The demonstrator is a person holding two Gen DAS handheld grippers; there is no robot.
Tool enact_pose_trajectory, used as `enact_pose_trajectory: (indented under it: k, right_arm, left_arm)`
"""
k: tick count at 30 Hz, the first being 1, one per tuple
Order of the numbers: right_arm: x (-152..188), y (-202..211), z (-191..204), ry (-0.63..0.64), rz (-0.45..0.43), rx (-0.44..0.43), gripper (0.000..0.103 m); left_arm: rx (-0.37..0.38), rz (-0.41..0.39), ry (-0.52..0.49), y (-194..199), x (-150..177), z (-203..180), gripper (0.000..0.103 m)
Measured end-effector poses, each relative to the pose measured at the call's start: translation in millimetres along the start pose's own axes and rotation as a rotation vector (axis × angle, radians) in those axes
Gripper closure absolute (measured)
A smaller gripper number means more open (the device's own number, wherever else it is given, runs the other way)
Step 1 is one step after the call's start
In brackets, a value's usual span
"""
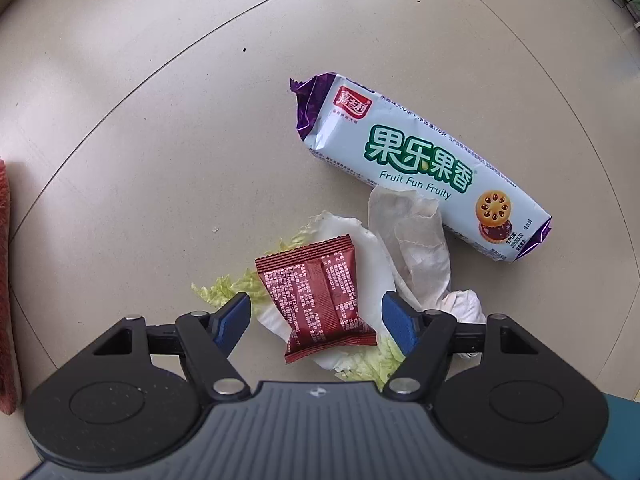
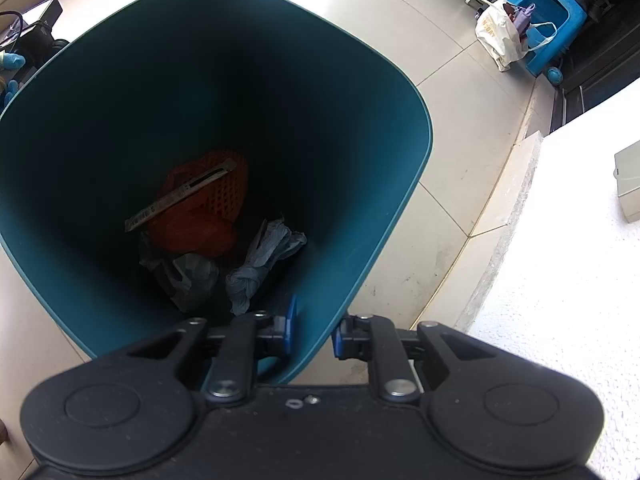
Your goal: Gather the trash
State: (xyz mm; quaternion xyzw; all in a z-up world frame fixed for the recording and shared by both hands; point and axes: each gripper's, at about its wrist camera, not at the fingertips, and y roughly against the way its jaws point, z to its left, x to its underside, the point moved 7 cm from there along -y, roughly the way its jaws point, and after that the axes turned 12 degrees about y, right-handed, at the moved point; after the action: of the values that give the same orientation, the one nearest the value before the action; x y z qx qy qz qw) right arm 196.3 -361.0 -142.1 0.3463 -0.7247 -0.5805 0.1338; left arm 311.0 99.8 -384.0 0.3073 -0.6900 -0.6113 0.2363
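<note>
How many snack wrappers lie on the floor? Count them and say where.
2. The red wrapper lies on the cabbage leaf between the left gripper fingers; the biscuit pack lies farther off. Others may be hidden.

Left tongs (image 1: 316,320) spread wide, right tongs (image 2: 314,330) clamped

A long biscuit packet (image 1: 424,170), right of centre in the left wrist view, is white with purple foil ends, green lettering, a red logo patch and an orange biscuit picture. Below it a small sachet (image 1: 320,294) is dark red with pale print. Under that lies a leaf (image 1: 352,264), white and pale yellow-green, beside off-white crumpled tissue (image 1: 416,248). The floor (image 1: 140,120) is beige. The left gripper (image 1: 316,320) is black with blue fingertips.

In the right wrist view, a teal bin (image 2: 360,160) holds orange-red mesh (image 2: 216,200) and grey-white crumpled paper (image 2: 260,260). At upper right stands a bright blue stool (image 2: 560,4).
</note>
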Motion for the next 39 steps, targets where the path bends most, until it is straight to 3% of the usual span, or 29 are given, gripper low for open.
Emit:
enact_pose_trajectory:
  k: [8, 15, 28, 39]
  right_arm:
    - [-0.1, -0.5, 0.1, 0.002, 0.001, 0.004, 0.086]
    - [0.2, -0.5, 0.0, 0.001, 0.002, 0.004, 0.086]
    - [0.4, 2.1, 0.4, -0.022, -0.015, -0.011, 0.088]
    - [2.0, 0.5, 0.0, -0.050, -0.046, -0.018, 0.089]
  left_arm:
    - [-0.006, -0.001, -0.013, -4.0, 0.9, -4.8, 0.053]
    - [-0.010, -0.002, -0.022, -9.2, 1.2, 2.4, 0.060]
    - [-0.015, -0.046, -0.082, 21.6, 10.7, 12.4, 0.061]
    - [0.003, -0.131, -0.241, 96.8, 35.5, -10.3, 0.061]
